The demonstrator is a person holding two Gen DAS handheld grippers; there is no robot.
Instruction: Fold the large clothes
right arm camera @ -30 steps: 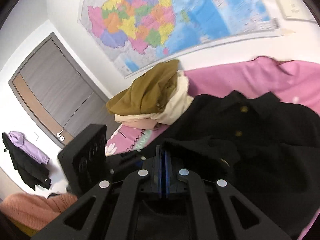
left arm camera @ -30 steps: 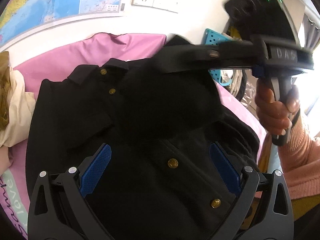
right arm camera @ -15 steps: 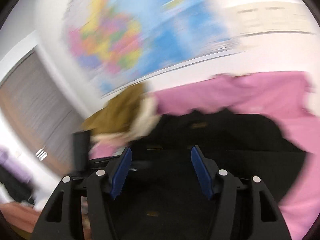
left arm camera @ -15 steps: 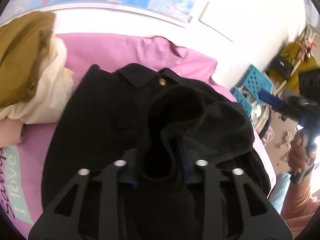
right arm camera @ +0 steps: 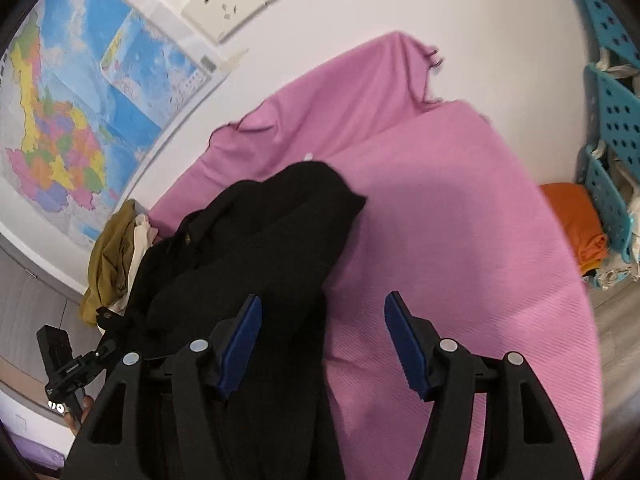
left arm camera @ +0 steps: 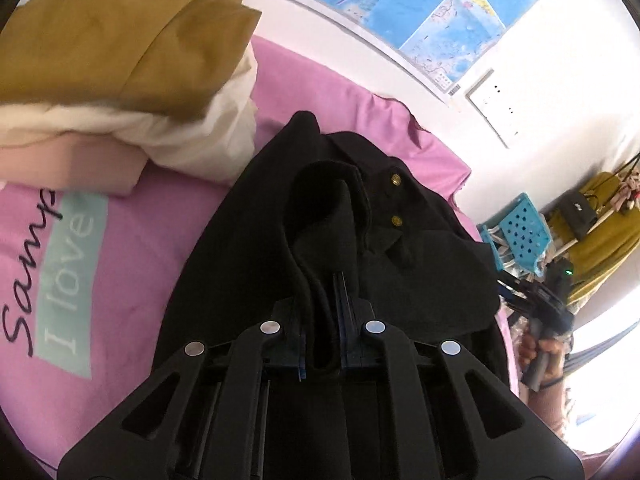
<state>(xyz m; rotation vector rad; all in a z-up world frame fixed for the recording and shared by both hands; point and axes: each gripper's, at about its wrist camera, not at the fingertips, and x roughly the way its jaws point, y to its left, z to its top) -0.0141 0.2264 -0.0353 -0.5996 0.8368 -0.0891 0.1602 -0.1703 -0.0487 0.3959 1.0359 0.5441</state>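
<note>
A black coat with gold buttons (left arm camera: 404, 248) lies bunched on the pink bed cover (left arm camera: 132, 240). My left gripper (left arm camera: 326, 312) is shut on a thick fold of the coat and holds it up. In the right wrist view the coat (right arm camera: 256, 248) lies heaped at the left, on the pink cover (right arm camera: 460, 240). My right gripper (right arm camera: 322, 340) is open and empty; its left finger is over the coat's edge, its right finger over bare cover. The right gripper also shows far right in the left wrist view (left arm camera: 536, 300).
A pile of folded clothes, mustard on top of cream and pink (left arm camera: 120, 60), sits at the cover's far left. Blue plastic baskets (right arm camera: 612, 120) and an orange cloth (right arm camera: 580, 224) stand off the right side. A wall with a map (right arm camera: 80, 120) and sockets is behind.
My left gripper has closed on a fold of the coat and lifted it. My right gripper has let go of the coat, opened and swung away to the right.
</note>
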